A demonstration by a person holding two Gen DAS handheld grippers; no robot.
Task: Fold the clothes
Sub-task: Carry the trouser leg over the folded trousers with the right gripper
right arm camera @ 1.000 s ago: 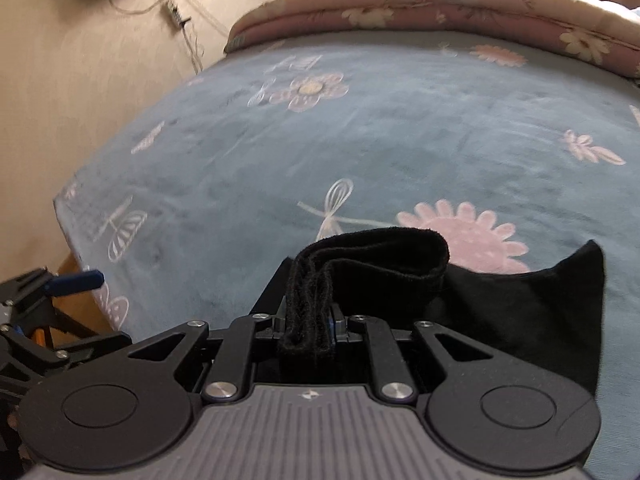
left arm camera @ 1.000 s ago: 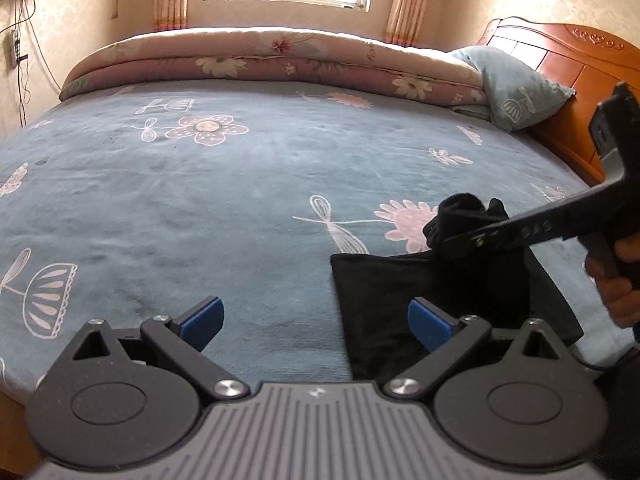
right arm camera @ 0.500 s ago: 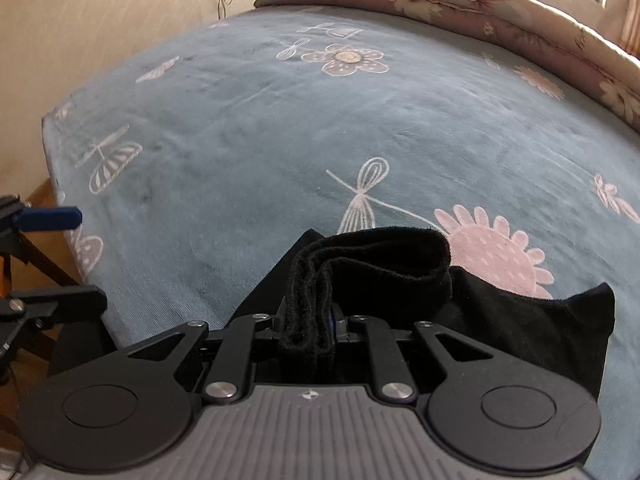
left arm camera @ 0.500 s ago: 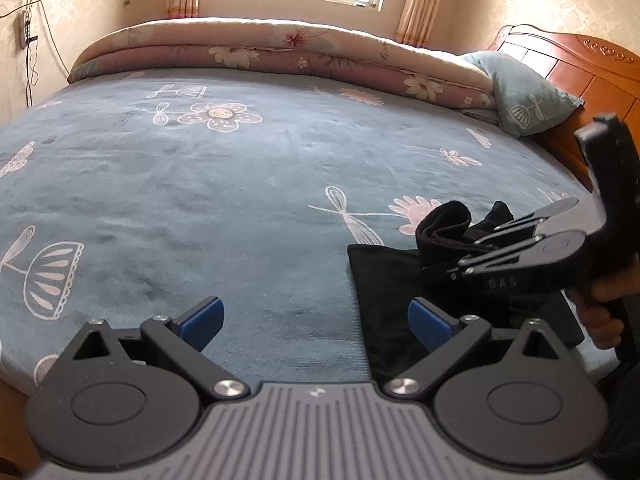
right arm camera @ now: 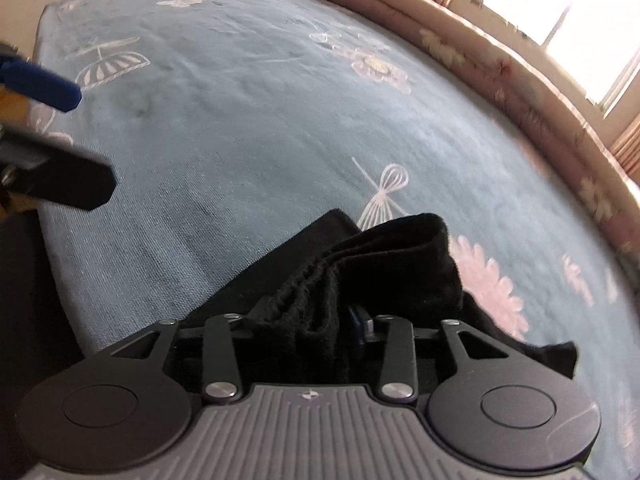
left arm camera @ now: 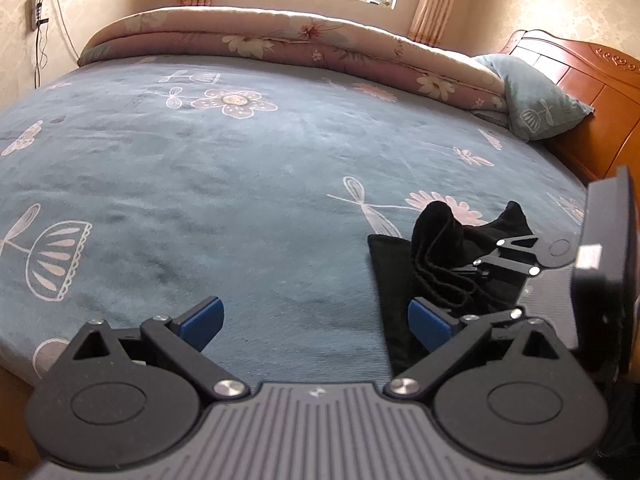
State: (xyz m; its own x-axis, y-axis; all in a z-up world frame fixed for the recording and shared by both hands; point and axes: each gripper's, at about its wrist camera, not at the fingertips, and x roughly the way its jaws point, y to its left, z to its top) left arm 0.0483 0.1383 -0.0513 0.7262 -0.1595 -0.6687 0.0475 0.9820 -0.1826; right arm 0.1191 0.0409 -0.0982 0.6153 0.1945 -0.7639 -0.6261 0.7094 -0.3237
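Observation:
A black garment [left arm camera: 390, 280] lies on the blue flowered bedspread [left arm camera: 224, 200] near its front right edge. Its thick folded band [right arm camera: 384, 248] rises in a lump over the flat part. My right gripper [right arm camera: 304, 320] is low over the garment and its jaws are opening. The band still sits between them, and the right blue pad [right arm camera: 362, 320] stands just clear of the cloth. In the left wrist view the right gripper [left arm camera: 476, 268] comes in from the right. My left gripper [left arm camera: 316, 320] is wide open over bare bedspread, just left of the garment, holding nothing.
A rolled floral quilt [left arm camera: 280, 40] lies along the far side of the bed. A blue pillow [left arm camera: 532, 100] leans on the wooden headboard [left arm camera: 592, 96] at the right. The bed's near edge [right arm camera: 60, 248] drops off at the left of the right wrist view.
My right gripper rolled and sank toward the bed with the band. Its jaws, earlier shut on the band, have spread apart. My left gripper has shifted slightly and stays open.

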